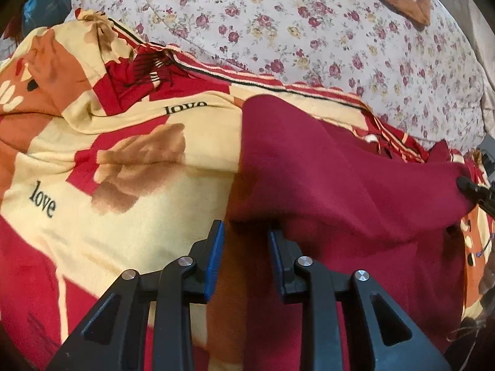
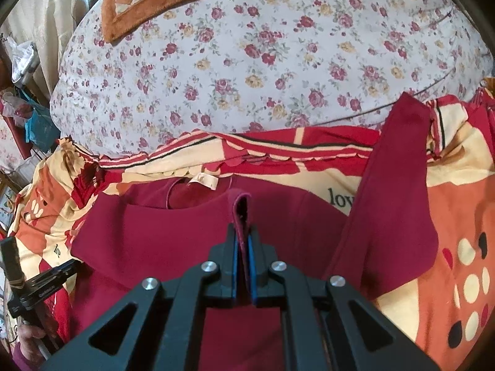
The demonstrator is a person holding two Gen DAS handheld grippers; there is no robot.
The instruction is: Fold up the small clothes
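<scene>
A maroon top (image 2: 161,235) is spread on a red, cream and orange blanket (image 1: 123,232) printed with the word "love", near the blanket's scalloped border. Beyond that border a white quilt with small roses (image 2: 247,61) is seen.

In the right wrist view the top is laid with its neckline turned away from the camera, towards the quilt. A pale label (image 2: 204,182) is shown inside the collar, and the body is run back towards the camera and under the gripper, so its long axis is set roughly along the line of the fingers. One sleeve (image 2: 386,185) is stretched diagonally up and to the right, and its end is laid on the blanket's border just short of the quilt.

The right gripper (image 2: 243,232) is closed tight on the top: a narrow fold of maroon cloth is pinched between the blue pads and stands up just beyond the fingertips, below the neckline.

The left gripper (image 1: 246,232) is seen with its jaws apart and nothing clamped between them. An edge of the top is laid just past its fingertips and over the tip of one finger, while blanket is visible in the gap. In this view the top (image 1: 340,185) is spread to the right, as far as the right gripper's tip (image 1: 467,185) at the picture's edge.
</scene>
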